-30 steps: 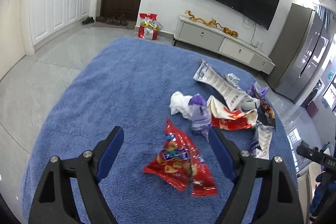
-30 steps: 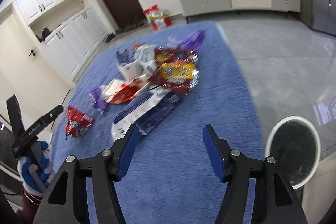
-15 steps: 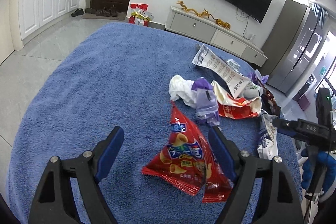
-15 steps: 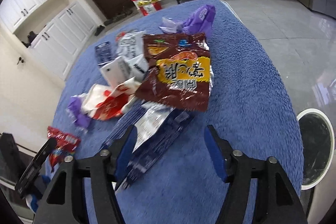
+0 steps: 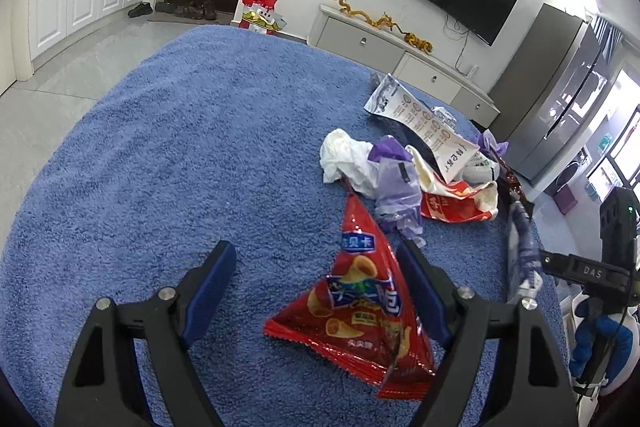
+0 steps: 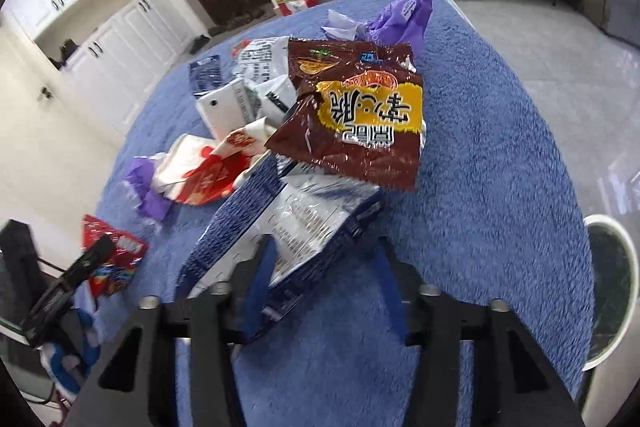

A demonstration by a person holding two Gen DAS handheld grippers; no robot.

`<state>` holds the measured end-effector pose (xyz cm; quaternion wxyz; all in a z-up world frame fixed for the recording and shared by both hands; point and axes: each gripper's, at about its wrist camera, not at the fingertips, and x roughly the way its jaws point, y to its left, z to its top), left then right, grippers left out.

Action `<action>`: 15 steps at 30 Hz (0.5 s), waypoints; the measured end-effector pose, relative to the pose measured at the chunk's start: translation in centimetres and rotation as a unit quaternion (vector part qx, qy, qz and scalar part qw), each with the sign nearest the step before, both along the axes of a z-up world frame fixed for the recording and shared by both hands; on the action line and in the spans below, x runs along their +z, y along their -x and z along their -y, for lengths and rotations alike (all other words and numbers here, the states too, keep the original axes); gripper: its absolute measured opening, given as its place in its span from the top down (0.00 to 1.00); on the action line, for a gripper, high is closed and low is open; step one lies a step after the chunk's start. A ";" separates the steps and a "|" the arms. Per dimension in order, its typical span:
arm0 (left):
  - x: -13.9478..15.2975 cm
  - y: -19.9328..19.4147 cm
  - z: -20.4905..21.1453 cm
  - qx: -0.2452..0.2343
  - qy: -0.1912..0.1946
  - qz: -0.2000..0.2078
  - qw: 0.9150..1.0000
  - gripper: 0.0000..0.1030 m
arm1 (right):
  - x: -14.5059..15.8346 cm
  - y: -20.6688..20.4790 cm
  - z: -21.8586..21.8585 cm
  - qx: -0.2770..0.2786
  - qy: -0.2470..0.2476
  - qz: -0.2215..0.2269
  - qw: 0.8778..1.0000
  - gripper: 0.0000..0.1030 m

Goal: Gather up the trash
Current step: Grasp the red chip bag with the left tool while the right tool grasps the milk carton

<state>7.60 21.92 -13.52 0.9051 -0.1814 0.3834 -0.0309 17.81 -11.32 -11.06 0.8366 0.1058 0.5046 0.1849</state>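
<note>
A fluffy blue plush blanket [image 5: 168, 155] carried a red crisp packet [image 5: 360, 311] near its front edge and a brown-and-yellow snack bag [image 6: 360, 119], crumpled white tissue [image 5: 344, 159] and purple plastic wrapper [image 5: 394, 183] toward its right edge.

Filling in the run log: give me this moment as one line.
left gripper: open, over red chip bag | right gripper: open, at blue wrapper | bin: right of rug
</note>
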 end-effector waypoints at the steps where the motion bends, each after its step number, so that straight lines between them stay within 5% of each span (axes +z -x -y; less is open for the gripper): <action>1: 0.0 0.1 0.0 0.000 -0.001 0.001 1.000 0.22 | 0.1 0.2 0.0 0.005 -0.001 0.001 1.000 0.77; 5: 0.1 0.3 0.1 -0.003 -0.003 0.005 1.000 0.31 | 0.0 1.1 0.4 0.011 -0.018 -0.004 1.000 0.82; 10: 0.5 0.7 0.3 -0.008 -0.004 0.010 1.000 0.65 | -0.3 1.4 1.2 0.001 -0.078 -0.011 0.997 0.87; 15: 1.1 1.5 0.3 0.001 0.000 0.017 1.000 0.74 | 0.9 2.0 1.4 0.016 -0.104 0.001 0.994 0.92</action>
